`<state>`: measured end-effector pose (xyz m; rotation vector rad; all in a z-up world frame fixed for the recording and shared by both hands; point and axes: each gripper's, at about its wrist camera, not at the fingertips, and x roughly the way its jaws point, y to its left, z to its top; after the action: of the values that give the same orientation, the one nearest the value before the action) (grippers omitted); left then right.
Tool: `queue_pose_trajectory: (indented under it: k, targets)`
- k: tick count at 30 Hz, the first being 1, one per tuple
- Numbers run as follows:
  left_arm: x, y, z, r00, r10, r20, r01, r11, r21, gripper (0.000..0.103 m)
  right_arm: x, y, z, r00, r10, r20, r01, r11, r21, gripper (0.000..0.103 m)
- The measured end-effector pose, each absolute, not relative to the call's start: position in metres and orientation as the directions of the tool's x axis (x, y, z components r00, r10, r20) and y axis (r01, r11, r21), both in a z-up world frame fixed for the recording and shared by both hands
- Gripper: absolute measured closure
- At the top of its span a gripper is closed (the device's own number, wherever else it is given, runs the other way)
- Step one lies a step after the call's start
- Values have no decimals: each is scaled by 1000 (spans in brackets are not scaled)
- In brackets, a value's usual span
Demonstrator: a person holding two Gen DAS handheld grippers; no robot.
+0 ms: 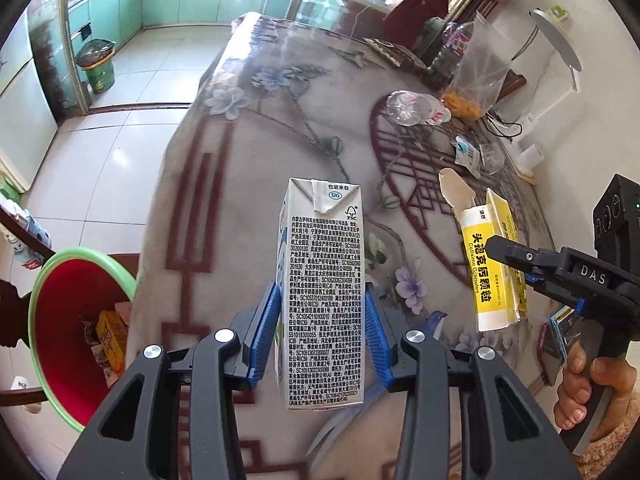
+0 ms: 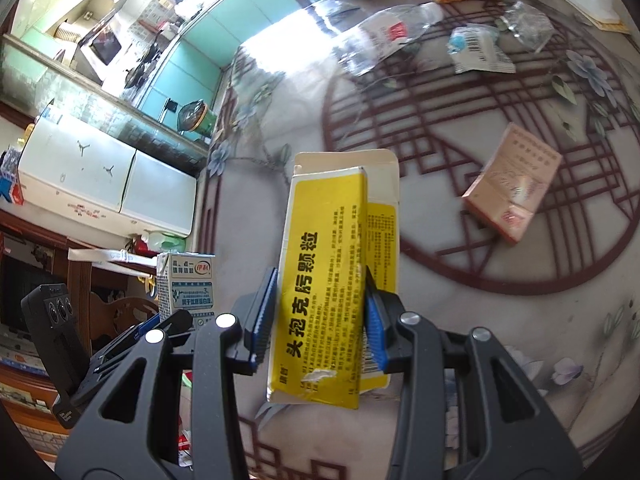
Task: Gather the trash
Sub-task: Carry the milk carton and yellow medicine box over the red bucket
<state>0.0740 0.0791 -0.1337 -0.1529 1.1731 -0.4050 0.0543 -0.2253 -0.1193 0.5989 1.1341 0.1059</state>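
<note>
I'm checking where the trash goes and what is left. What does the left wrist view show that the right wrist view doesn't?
Only the left wrist view: the red basin with a green rim, trash already inside, beside the table. Only the right wrist view: a pink booklet lying on the table. Both: the milk carton in the left gripper, the yellow box in the right gripper, and the crushed bottle.

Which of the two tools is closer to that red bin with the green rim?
Left. The left tool, gripping the milk carton, hangs just beside the red bin, which sits off the table's edge. The right tool, clamping the yellow box, is on the carton's far side.
</note>
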Motion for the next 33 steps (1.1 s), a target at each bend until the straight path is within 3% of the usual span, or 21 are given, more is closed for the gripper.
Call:
queue_pose_trajectory:
  k: [33]
  targets:
    - [40,283,-150,399,-264,-878,-65,947,-314,64,83,-46,-102,369,465,-805,-15,869,495,64]
